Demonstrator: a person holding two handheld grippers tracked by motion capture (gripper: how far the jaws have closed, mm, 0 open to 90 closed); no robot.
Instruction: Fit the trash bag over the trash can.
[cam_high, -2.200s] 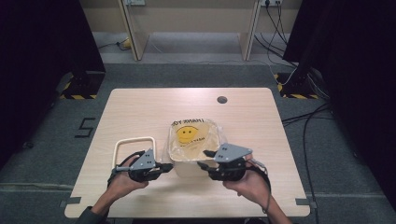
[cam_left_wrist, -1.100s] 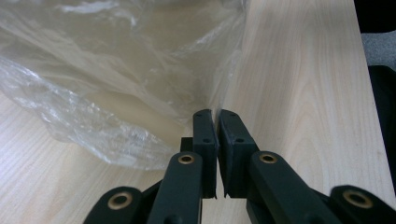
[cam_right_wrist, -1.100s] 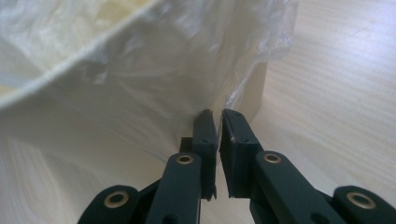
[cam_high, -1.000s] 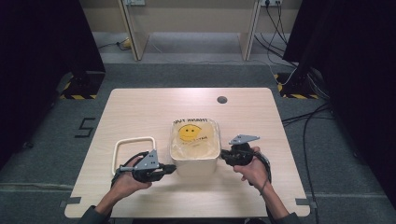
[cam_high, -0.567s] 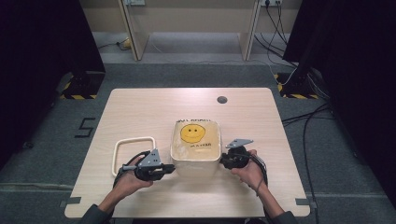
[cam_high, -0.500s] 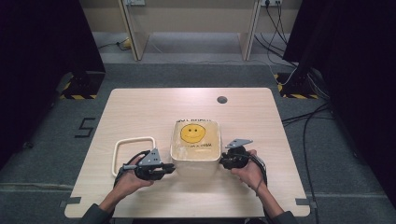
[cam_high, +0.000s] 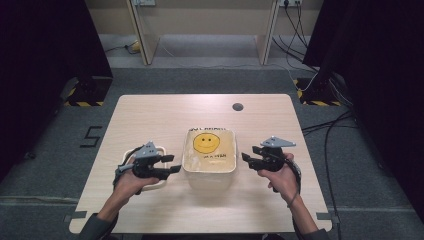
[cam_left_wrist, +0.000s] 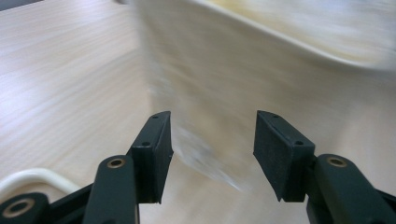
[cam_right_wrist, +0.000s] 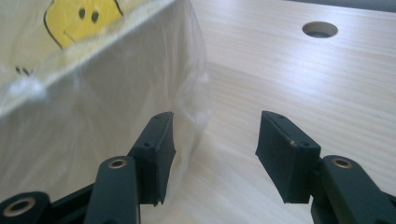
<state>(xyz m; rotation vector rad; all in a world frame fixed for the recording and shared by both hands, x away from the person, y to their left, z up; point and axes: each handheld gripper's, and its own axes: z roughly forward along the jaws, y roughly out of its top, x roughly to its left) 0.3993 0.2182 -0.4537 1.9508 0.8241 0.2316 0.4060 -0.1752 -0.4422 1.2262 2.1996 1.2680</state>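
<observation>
A cream bin (cam_high: 209, 172) stands at the middle of the table, lined with a clear plastic bag (cam_high: 207, 145) that bears a yellow smiley face. My left gripper (cam_high: 175, 169) hovers just left of the bin and points at its wall (cam_left_wrist: 261, 79). My right gripper (cam_high: 245, 157) hovers just right of the bin, beside the bag's loose film (cam_right_wrist: 93, 102). Both pairs of jaws have just been opening. Nothing is between the jaws of the left gripper (cam_left_wrist: 212, 140) or the right gripper (cam_right_wrist: 215, 140).
A white rounded frame (cam_high: 131, 151) lies flat on the table (cam_high: 150, 115) under my left hand, its corner (cam_left_wrist: 28, 177) showing in the left gripper view. A round cable hole (cam_high: 238, 106) sits in the tabletop behind the bin. Bare wood lies along both sides.
Both grippers were shut at the bin's left and right sides. Their jaws have since opened, and both hands have drawn outward a little, away from the bin.
</observation>
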